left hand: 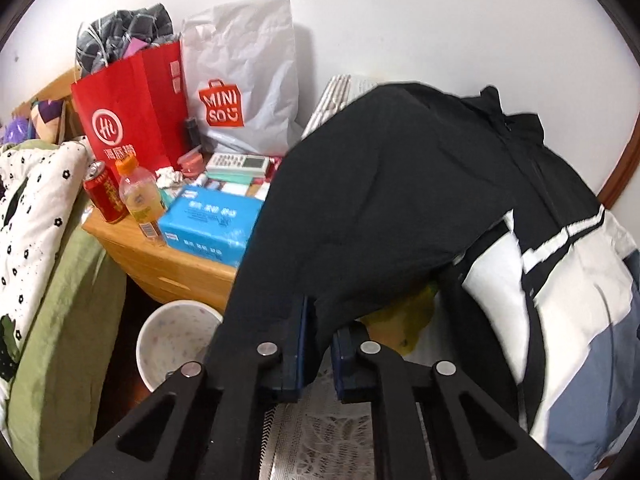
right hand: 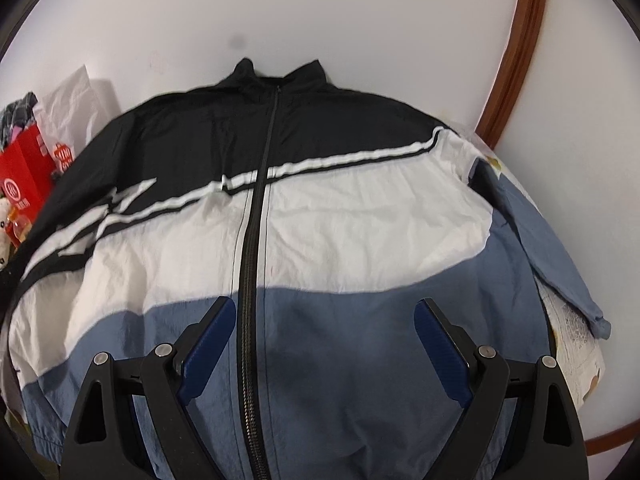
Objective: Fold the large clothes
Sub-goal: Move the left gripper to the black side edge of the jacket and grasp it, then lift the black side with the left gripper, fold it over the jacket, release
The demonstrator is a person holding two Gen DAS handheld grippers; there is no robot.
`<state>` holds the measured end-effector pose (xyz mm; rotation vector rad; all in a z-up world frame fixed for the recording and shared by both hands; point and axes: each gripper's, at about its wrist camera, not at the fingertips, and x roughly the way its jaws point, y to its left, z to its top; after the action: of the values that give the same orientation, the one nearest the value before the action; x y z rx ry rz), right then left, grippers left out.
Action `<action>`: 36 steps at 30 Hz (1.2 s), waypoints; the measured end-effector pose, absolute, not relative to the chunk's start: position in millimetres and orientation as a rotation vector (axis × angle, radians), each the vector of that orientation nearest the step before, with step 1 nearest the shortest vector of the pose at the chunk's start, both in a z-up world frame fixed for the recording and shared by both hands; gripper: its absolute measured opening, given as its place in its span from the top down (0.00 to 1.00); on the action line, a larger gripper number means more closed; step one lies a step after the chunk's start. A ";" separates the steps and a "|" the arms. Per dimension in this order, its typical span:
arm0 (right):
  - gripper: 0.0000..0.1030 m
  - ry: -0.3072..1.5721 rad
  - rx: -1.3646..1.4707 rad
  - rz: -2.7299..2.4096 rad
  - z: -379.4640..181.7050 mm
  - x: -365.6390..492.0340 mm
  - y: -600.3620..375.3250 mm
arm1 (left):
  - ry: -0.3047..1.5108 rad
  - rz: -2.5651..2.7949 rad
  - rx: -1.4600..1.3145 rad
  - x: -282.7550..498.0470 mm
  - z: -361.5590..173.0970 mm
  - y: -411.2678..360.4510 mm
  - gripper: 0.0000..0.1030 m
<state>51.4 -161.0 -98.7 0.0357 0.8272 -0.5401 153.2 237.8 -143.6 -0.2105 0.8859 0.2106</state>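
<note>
A large zip jacket (right hand: 320, 216) in black, white and blue bands lies front up, collar toward the wall, in the right wrist view. My right gripper (right hand: 324, 320) is open and empty just above its blue lower part, one finger each side of the zipper area. In the left wrist view my left gripper (left hand: 324, 328) is shut on the jacket's black left sleeve (left hand: 360, 200) and holds it lifted over the jacket body (left hand: 580, 280). The right sleeve (right hand: 552, 248) lies along the jacket's right side.
A wooden nightstand (left hand: 160, 268) at the left holds a red bag (left hand: 132, 120), a white Miniso bag (left hand: 244, 92), a blue tissue box (left hand: 208, 220), a bottle (left hand: 140, 196) and a can (left hand: 104, 192). A white bin (left hand: 172, 340) stands below. Bedding (left hand: 36, 220) lies far left.
</note>
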 end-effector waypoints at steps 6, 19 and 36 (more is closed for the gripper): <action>0.13 0.794 0.039 -0.479 -80.0 55.2 -171.5 | 0.821 0.240 -0.195 150.5 -98.1 225.7 0.92; 0.13 0.764 0.005 -0.407 -52.6 67.2 -223.1 | 0.699 0.117 -0.154 204.1 -18.8 151.1 0.92; 0.14 0.775 0.052 -0.416 -69.7 48.9 -309.3 | 0.878 -0.090 -0.018 280.4 -57.2 3.9 0.92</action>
<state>48.9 -309.3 -69.7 0.0519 0.7747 -0.4156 280.4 3.9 -57.2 -0.0181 0.8779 -0.0904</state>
